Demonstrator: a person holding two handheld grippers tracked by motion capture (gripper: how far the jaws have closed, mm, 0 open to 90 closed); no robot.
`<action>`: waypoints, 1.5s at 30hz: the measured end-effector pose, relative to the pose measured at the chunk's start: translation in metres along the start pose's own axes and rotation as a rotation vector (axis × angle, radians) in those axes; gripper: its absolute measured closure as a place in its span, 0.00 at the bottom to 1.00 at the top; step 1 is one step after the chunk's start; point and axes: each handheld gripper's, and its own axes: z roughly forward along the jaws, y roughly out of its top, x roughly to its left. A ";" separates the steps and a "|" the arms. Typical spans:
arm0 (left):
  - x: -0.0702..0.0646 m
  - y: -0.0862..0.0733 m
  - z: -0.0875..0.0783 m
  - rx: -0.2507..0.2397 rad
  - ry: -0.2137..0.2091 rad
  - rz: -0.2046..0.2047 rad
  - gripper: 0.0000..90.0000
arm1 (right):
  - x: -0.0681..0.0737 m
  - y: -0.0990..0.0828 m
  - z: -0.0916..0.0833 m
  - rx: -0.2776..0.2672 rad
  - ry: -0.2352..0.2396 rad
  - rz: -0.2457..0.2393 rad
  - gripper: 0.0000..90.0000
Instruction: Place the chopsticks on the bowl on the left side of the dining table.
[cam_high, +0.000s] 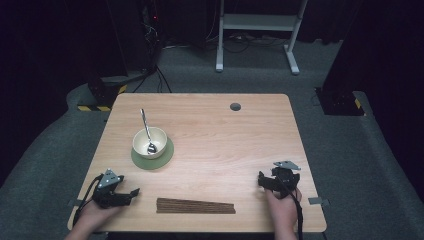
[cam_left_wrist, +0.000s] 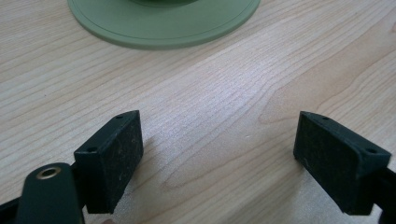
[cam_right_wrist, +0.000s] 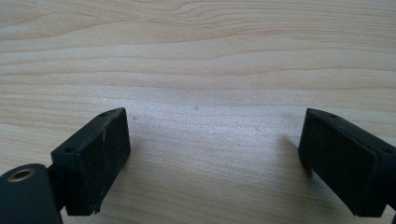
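A cream bowl (cam_high: 149, 141) with a metal spoon (cam_high: 146, 131) in it stands on a round green coaster (cam_high: 166, 156) at the table's left middle. A dark brown bundle of chopsticks (cam_high: 195, 205) lies flat near the front edge. My left gripper (cam_high: 131, 192) rests at the front left, open, jaws wide apart over bare wood (cam_left_wrist: 219, 144), with the green coaster (cam_left_wrist: 163, 28) ahead of it. At the front right my right gripper (cam_high: 262, 178) rests low on the table, open too, nothing between its jaws (cam_right_wrist: 215, 154).
The wooden table (cam_high: 225, 135) has a small grey cable hole (cam_high: 235, 106) near its back edge. A white desk frame (cam_high: 257, 30) and dark stands rise on the grey floor beyond. Cables trail from both grippers over the front edge.
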 end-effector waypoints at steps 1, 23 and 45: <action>0.000 0.000 0.000 0.001 0.002 -0.003 0.17 | 0.000 0.000 0.000 0.000 0.000 0.000 0.10; -0.003 0.010 -0.001 0.046 0.017 -0.030 0.17 | -0.003 -0.004 -0.014 -0.037 0.025 -0.004 0.10; -0.045 0.033 0.013 0.037 -0.100 0.044 0.26 | 0.022 -0.012 -0.012 -0.002 0.085 -0.084 0.10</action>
